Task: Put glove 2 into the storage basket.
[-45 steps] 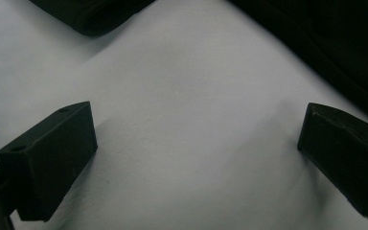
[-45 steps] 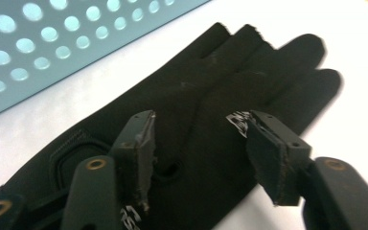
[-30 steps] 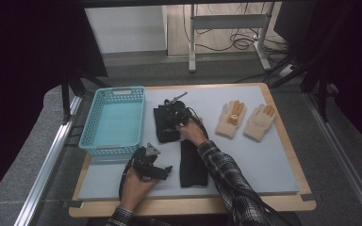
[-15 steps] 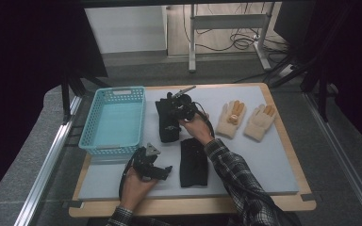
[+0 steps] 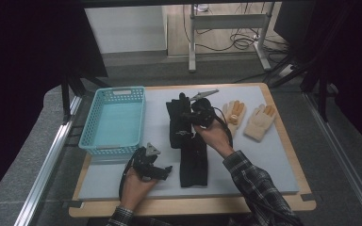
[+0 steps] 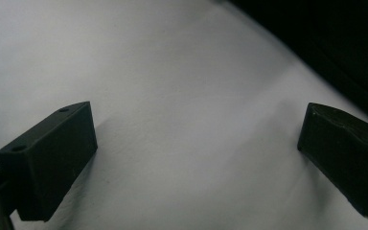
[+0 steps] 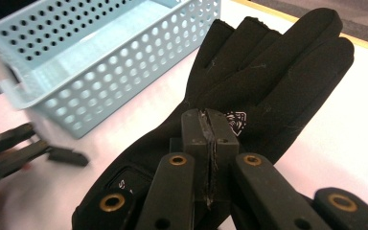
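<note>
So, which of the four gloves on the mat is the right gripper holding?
The upper black glove, next to the blue basket. The right gripper is shut on it; the other black glove and both tan gloves lie free.

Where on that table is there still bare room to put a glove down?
The mat is bare right of the lying black glove, below the tan gloves. The blue basket is also empty. The middle is crowded: the right gripper holds another black glove there.

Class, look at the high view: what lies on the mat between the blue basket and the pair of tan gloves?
In the high view, two black gloves lie between the blue basket and the tan gloves; the right tongs pinch the farther one.
</note>
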{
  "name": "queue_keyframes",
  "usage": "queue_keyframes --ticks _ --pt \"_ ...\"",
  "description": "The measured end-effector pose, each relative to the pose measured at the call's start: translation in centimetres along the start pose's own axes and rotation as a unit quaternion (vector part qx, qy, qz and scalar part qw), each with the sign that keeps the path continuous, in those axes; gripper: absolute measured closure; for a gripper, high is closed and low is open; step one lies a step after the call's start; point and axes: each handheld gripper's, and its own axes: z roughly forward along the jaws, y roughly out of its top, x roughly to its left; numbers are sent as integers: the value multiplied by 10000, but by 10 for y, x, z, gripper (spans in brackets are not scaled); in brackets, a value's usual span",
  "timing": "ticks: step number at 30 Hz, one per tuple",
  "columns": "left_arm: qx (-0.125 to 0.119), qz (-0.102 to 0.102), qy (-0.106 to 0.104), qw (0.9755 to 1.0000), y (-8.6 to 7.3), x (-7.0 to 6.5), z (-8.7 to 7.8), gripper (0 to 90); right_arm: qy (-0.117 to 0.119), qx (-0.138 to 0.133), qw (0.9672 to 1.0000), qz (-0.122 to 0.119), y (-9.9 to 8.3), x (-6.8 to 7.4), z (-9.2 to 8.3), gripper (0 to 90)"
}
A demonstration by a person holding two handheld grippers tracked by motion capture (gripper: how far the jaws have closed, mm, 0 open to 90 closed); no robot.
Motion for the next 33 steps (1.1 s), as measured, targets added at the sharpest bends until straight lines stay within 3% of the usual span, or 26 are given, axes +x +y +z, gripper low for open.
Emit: queue_keyframes --ticks 6,9,16,20,26,33 --pt "-3 -7 7 10000 0 0 0 3 -46 -58 9999 74 -16 10 -30 874" --pt "-42 -50 4 10000 0 -1 0 3 -5 -73 9998 168 -32 20 -50 873" --pt "-31 -55 -1 10000 0 -1 0 3 -1 -14 9997 225 -57 39 -67 872" --pt "-35 -44 -7 10000 0 -1 0 4 -87 113 9993 335 -77 47 -61 872" --pt "-40 -37 12 10000 0 -1 0 4 -284 260 9978 545 -101 38 -42 871" --pt "-2 -4 8 10000 0 -1 0 4 -390 373 9973 502 -111 36 -32 869"
